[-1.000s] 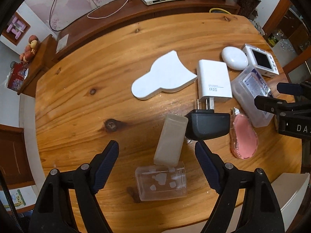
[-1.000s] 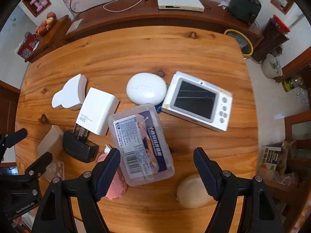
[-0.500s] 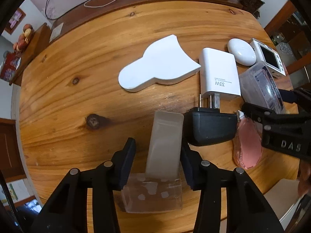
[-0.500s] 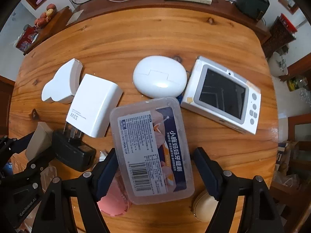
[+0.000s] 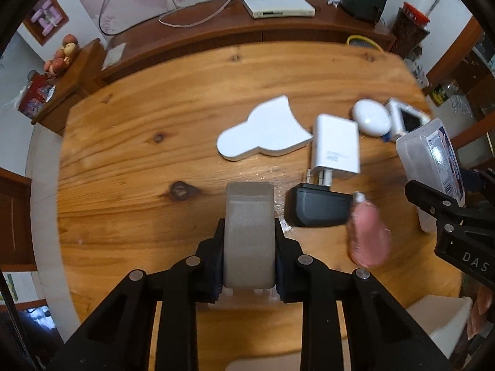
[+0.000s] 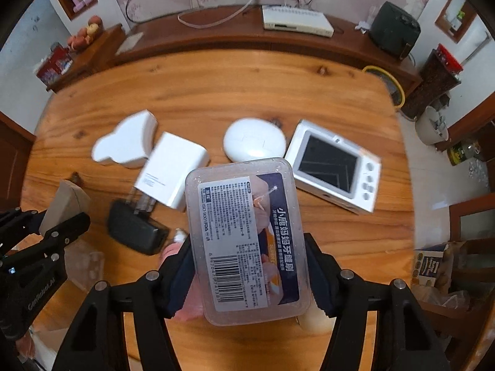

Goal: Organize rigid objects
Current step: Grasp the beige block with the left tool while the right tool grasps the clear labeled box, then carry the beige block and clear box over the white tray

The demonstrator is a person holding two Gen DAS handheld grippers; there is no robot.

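My left gripper [image 5: 249, 256] is shut on a frosted beige rectangular case [image 5: 249, 235] and holds it above the round wooden table [image 5: 130, 160]. It shows at the left of the right wrist view [image 6: 66, 204]. My right gripper [image 6: 249, 275] is shut on a clear plastic box [image 6: 247, 235] with a printed label and barcode, lifted off the table. That box also shows at the right of the left wrist view [image 5: 433, 157].
On the table lie a white fan-shaped block [image 5: 263, 133], a white charger [image 5: 335, 148], a black adapter [image 5: 318, 210], a pink item [image 5: 368, 238], a white oval case [image 6: 255, 143] and a white screen device [image 6: 335, 167]. A sideboard [image 6: 247, 37] stands behind.
Both grippers closed: the left on the frosted beige case, the right on the clear labelled box. Both objects have been lifted off the table.
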